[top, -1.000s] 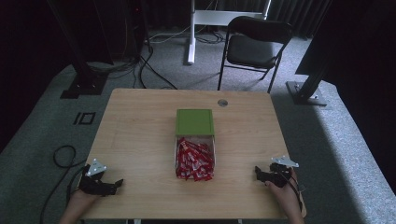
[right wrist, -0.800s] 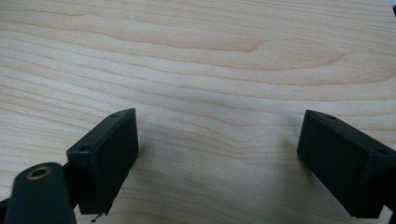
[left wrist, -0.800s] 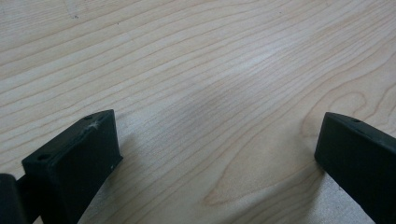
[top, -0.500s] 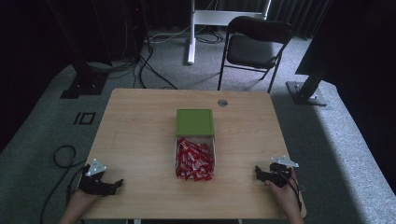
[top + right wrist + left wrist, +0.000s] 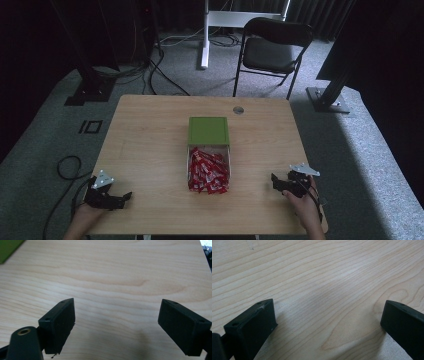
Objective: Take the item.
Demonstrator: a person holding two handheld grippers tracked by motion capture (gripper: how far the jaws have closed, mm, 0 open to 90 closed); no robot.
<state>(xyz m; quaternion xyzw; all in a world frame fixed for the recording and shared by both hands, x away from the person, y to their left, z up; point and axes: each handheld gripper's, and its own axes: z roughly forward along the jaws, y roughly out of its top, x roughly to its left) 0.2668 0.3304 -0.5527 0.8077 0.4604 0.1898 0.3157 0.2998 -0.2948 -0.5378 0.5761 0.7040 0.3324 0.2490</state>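
Observation:
A clear box [image 5: 190, 165] full of red sachets [image 5: 207, 171] sits in the middle of the wooden table [image 5: 150, 135]. Its green lid [image 5: 208, 131] lies flat just behind it, and a corner of that lid [image 5: 7, 248] shows in the right gripper view. My left gripper [image 5: 127, 196] rests near the table's front left corner, jaws wide apart over bare wood [image 5: 327, 315]. At the front right, my right gripper [image 5: 275, 181] also stands open, with nothing between its jaws [image 5: 117, 322]. Both point inward toward the box, each well away from it.
A small round grommet [image 5: 238, 110] is set in the table near its far edge. A black folding chair [image 5: 272, 50] and a white stand [image 5: 205, 35] are behind the table. Cables [image 5: 65, 167] trail on the grey carpet at the left.

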